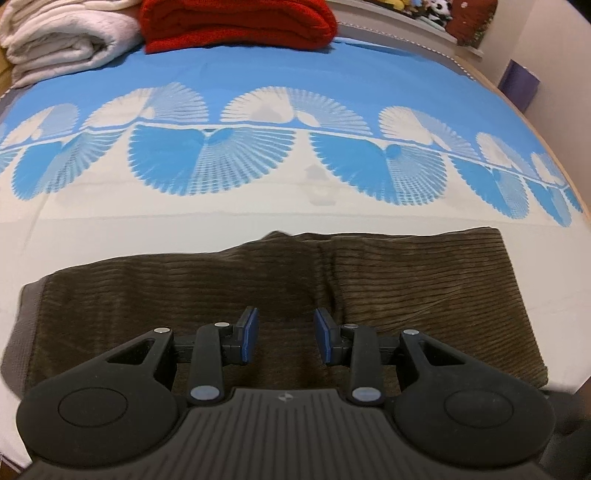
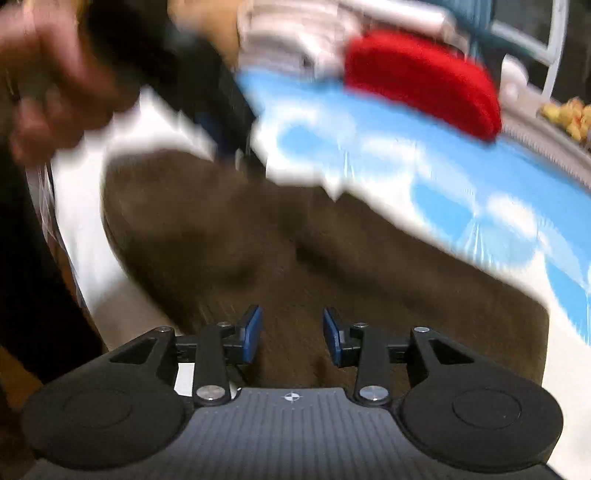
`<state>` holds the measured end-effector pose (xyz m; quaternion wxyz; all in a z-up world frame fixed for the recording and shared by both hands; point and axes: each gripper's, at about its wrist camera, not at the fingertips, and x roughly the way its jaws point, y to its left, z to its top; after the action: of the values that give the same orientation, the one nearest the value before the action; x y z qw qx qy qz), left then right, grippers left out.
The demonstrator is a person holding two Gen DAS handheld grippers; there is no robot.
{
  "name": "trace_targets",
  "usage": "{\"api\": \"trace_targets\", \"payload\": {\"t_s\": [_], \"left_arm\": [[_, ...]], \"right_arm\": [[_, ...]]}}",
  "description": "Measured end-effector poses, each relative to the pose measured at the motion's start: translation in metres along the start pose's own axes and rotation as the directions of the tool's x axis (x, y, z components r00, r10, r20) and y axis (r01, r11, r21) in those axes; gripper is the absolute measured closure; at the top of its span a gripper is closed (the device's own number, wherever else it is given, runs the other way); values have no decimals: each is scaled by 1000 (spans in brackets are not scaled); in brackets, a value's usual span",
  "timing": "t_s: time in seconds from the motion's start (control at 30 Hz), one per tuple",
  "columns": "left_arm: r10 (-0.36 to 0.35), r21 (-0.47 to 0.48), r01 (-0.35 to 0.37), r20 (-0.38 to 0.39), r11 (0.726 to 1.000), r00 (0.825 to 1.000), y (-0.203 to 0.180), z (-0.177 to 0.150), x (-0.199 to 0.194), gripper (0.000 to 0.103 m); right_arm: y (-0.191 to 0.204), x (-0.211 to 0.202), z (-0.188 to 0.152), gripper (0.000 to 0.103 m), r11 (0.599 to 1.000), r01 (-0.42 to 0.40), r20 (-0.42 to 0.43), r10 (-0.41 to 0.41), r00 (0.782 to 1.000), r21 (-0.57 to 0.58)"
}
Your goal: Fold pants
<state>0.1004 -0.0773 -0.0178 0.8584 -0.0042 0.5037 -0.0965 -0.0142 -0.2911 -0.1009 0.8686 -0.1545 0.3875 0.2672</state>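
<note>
1. A pair of brown ribbed corduroy pants (image 1: 258, 295) lies flat on a bed, already folded into a long band. It sits on the white part of the blue-and-white patterned bedsheet (image 1: 295, 74), near the bed's front edge. A grey waistband shows at one end of the pants.

2. The left gripper (image 1: 284, 334) hangs just above the middle of the pants. Its blue-padded jaws are spread apart and grasp nothing.

3. The right gripper (image 2: 293, 334) is likewise released, jaws apart and empty, low over the pants' other end. This view is badly motion-blurred, so whether it touches the cloth cannot be told.

4. Beyond the pants, at the far side of the bed, sit a folded red fuzzy blanket (image 1: 236, 22) and, beside it, a folded cream blanket (image 1: 62, 33). Both are well apart from the pants.

5. Risks, as judgement: a crease crosses the middle of the pants, so a pinch there may catch only the top layer and pull the fold apart. A fast-moving right gripper could drag or bunch the cloth. Uneven lifting between the two grippers would skew the next fold.
</note>
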Motion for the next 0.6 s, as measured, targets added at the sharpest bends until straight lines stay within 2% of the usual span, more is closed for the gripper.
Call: {"api": "trace_targets", "payload": {"t_s": [0.07,0.13,0.23,0.3,0.4,0.47,0.53,0.6], "left_arm": [[-14,-3,14,-11,1000,1000,-10,4,9,66],[-36,-9,36,-10,999,999,-19,10,17,66],[-35,-9,35,-7,999,999,-33,19,31,66],[-34,-2,34,-2,999,999,-42,23,39,66],[-40,18,41,-6,999,999,-54,26,48,66],[-54,39,54,-9,998,999,-61,26,51,66],[-62,59,63,-24,996,998,-67,26,57,66],[-55,65,61,-79,996,995,-67,25,70,66]], "right_arm": [[8,22,-19,65,997,-38,-135,28,990,-72],[10,16,-21,65,995,-40,-106,30,994,-90],[-7,-4,-14,64,999,-48,-50,48,998,0],[-16,-16,-10,63,999,-13,-4,13,1000,31],[-38,-19,-13,63,993,61,-1,-62,998,103],[-54,-15,-16,61,978,122,-26,-119,993,167],[-71,-11,-22,58,951,208,-73,-196,978,228],[-87,-11,-29,56,915,281,-122,-256,959,290]]}}
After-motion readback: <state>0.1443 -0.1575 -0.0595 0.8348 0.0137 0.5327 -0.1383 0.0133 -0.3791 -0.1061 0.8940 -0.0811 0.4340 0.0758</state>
